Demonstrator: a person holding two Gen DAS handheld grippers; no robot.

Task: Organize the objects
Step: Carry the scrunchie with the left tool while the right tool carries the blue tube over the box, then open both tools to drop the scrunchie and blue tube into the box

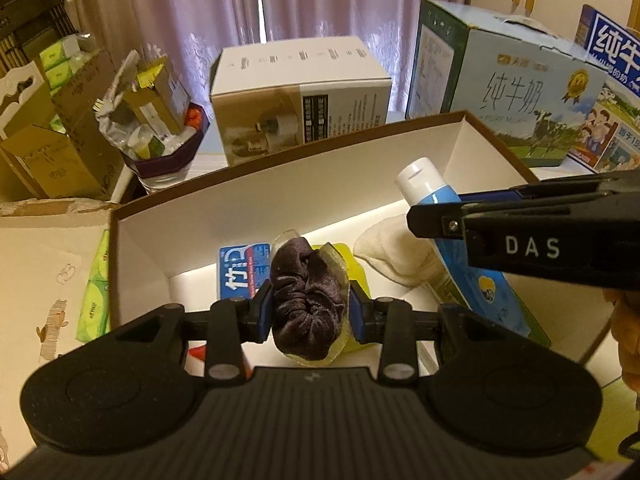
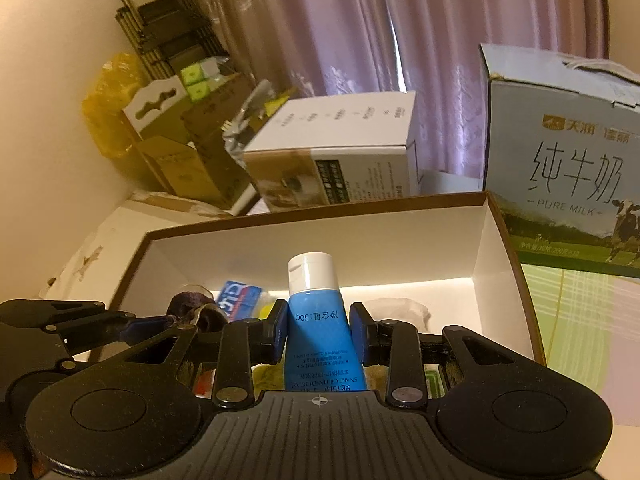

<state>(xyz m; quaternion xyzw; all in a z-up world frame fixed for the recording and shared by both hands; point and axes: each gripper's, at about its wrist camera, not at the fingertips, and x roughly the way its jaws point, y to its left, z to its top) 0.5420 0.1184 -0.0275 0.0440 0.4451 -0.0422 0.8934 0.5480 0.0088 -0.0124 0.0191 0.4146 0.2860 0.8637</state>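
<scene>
Left gripper: blue pads clamped from both sides on a dark bundled cloth, which sticks out ahead of the fingertips and hangs below them. Gripper is pitched down and forward.

Right gripper: pads pinched on a blue tube, white cap pointing away from the gripper, tube body running back between the fingers toward the palm plate. Also pitched down.

The two grippers are side by side and close. In the left wrist view the right gripper's body crosses in from the right edge, just ahead of the left one; a bit of the person's hand shows behind it.
</scene>
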